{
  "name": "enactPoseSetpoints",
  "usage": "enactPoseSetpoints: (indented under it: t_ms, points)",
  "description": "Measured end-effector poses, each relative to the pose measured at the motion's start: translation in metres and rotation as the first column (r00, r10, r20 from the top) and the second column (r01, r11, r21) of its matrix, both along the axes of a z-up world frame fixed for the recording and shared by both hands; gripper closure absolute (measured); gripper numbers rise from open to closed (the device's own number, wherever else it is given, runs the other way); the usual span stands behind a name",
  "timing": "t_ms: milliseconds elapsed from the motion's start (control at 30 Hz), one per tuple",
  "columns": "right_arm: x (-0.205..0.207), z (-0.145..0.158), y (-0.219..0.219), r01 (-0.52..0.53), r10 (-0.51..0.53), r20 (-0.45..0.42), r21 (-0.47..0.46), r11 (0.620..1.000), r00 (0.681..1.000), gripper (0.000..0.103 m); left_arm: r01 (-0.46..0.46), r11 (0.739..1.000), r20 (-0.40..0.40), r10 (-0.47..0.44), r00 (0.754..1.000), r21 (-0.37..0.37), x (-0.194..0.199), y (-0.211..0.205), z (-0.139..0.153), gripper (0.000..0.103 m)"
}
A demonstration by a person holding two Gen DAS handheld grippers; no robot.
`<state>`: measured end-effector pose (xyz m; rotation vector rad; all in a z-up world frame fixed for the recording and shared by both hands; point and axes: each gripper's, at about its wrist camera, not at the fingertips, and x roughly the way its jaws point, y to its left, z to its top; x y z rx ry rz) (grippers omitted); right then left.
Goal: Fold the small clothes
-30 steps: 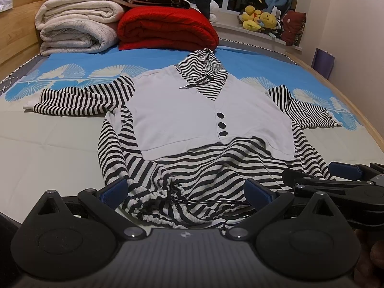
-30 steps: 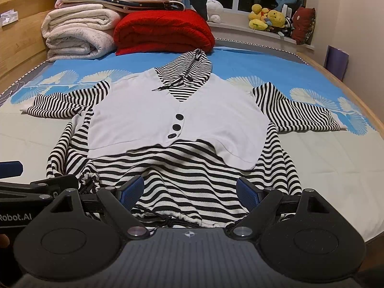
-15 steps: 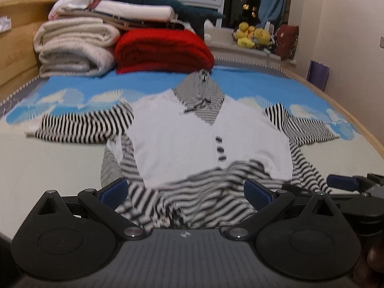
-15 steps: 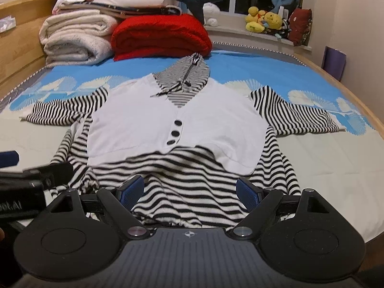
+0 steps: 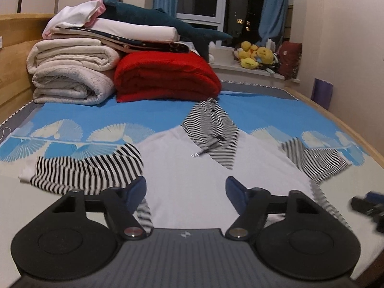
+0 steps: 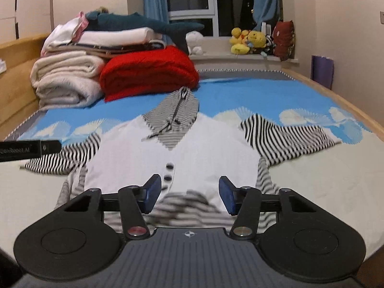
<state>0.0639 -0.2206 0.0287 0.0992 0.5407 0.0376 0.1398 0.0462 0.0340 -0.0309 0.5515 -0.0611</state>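
Bedroom at night, blue curtains (image 5: 272, 7) over a dark window, and the bed (image 5: 100, 117) has a blue fan-print sheet. Folded blankets are stacked at 11 o'clock: cream ones (image 5: 69, 76), a red one (image 5: 165, 79), and a plush shark (image 5: 153, 21) on top. Yellow plushies (image 6: 247, 40) sit on the sill. My striped hoodie with the white vest front (image 5: 196, 177) lies flat at 12 o'clock, sleeves out at 9 and 3. My left hand-held gripper (image 5: 186, 195) has fingers spread apart, empty, above the white part. Right hand-held gripper (image 6: 189, 196) is spread too, over the buttons (image 6: 168, 174).
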Motion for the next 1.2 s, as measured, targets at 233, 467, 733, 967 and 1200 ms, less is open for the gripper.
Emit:
enactPoseSetpoints:
  t_ms: [233,467,733,967,1200]
  points:
    - [0.086,0.008,0.014,-0.030,0.030,0.027,-0.012,0.999,0.999,0.048,-0.146,0.989,-0.060,0.148,0.987,0.039,0.082,0.076,-0.027,0.051]
    - [0.182,0.005,0.037,-0.069,0.070,0.035,-0.029,0.997,0.997,0.048,-0.344,0.938,-0.130,0.347,0.929,0.043,0.125,0.177,-0.064,0.066]
    - [0.219,-0.038,0.058,-0.083,0.090,-0.079,0.091,0.992,0.993,0.098,-0.499,0.867,-0.150,0.495,0.856,0.017,0.143,0.264,-0.090,0.066]
    - [0.220,-0.045,0.095,-0.239,0.240,-0.029,0.006,0.971,0.970,0.097,-0.631,0.775,-0.204,0.612,0.764,-0.039,0.157,0.315,-0.119,0.066]
    - [0.232,-0.059,0.106,-0.276,0.275,-0.102,0.005,0.961,0.956,0.060,-0.691,0.721,-0.244,0.662,0.708,-0.047,0.171,0.340,-0.140,0.054]
